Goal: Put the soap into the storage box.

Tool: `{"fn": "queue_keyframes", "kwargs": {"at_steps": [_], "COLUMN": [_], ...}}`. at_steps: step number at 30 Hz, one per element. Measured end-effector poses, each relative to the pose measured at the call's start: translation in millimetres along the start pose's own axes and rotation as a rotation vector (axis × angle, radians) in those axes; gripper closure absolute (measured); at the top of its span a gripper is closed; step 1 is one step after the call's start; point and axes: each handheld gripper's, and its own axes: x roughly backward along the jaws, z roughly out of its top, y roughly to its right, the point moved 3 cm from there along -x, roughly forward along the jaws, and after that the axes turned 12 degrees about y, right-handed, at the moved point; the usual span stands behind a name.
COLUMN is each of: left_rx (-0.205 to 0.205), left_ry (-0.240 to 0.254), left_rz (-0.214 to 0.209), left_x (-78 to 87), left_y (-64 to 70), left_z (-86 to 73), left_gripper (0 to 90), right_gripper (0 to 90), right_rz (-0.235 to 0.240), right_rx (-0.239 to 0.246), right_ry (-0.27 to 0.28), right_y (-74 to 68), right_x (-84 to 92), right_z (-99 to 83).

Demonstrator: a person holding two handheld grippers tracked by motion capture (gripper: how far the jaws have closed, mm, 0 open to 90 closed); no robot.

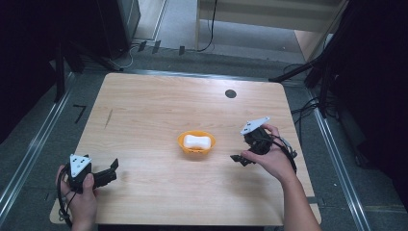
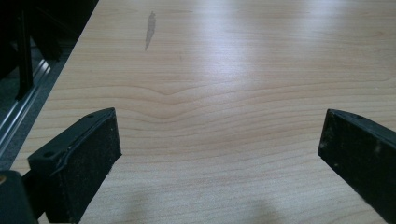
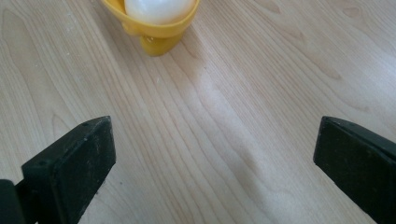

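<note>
Orange bowl (image 1: 196, 143) with white soap-like piece (image 1: 197, 141) at table centre, long axis left-right. Right gripper (image 1: 240, 159) nearer, jaws spread, empty. Left gripper (image 1: 111, 170) farther, also spread.

The table (image 1: 159, 110) is pale wood-grain, smooth with a soft sheen, and carries a dull grey streak (image 2: 149, 30) toward ten o'clock. At its centre the orange bowl (image 1: 196, 147) looks like glossy plastic, and the white piece (image 1: 197, 141) in it is smooth and shiny. The pads (image 3: 88, 158) of the right gripper (image 3: 212, 163) are matt black with a fine, speckled, rubbery grain.
</note>
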Motion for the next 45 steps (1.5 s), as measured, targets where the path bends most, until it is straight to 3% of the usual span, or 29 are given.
{"fn": "queue_keyframes", "kwargs": {"at_steps": [7,10,18,45], "left_rx": [0.003,0.004,0.001,-0.007], "left_ry": [0.006,0.004,0.002,0.008], "left_rz": [0.003,0.003,0.002,-0.010], "left_x": [0.6,0.5,0.4,1.0], "left_y": [-0.3,-0.5,-0.3,0.6], "left_z": [0.1,0.1,0.1,0.1], "left_gripper": [0.0,0.0,0.0,0.0], "right_gripper": [0.0,0.0,0.0,0.0], "right_rz": [-0.031,-0.065,-0.082,-0.148], "right_rx": [-0.030,-0.034,-0.104,-0.225], "right_ry": [0.041,0.050,0.086,0.174], "right_y": [0.5,0.8,0.8,-5.6], "right_x": [8.6,11.5,19.2,49.7], "right_z": [-16.1,-25.2,-47.7,-118.0]}}
